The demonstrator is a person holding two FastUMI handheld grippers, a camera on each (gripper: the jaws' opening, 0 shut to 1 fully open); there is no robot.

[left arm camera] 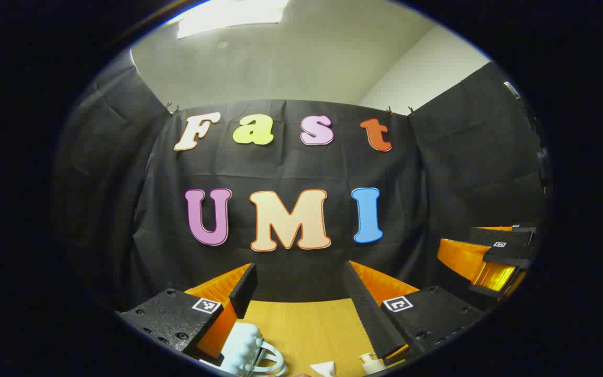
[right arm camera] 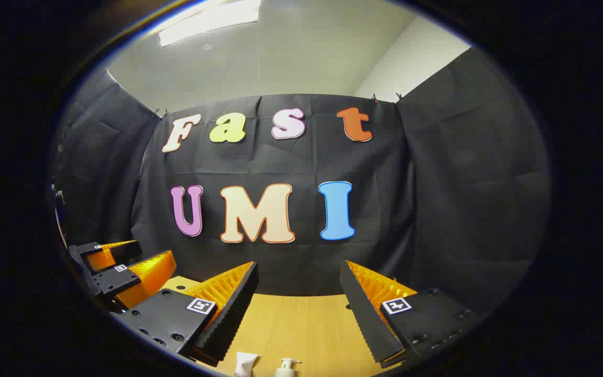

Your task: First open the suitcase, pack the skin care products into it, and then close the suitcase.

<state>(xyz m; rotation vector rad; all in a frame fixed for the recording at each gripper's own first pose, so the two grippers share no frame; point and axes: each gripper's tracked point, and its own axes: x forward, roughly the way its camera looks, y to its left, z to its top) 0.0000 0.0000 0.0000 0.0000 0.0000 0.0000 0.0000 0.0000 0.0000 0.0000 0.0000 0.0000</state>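
I hold both grippers open above the wooden table (right arm camera: 301, 324): left gripper (left arm camera: 301, 309) over a white suitcase (left arm camera: 246, 348), right gripper (right arm camera: 299, 309) over a pump bottle (right arm camera: 286, 366).

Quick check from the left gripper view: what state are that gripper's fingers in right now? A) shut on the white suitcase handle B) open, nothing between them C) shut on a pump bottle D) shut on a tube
B: the left gripper has its fingers spread wide, with bare wooden table in the gap between them.
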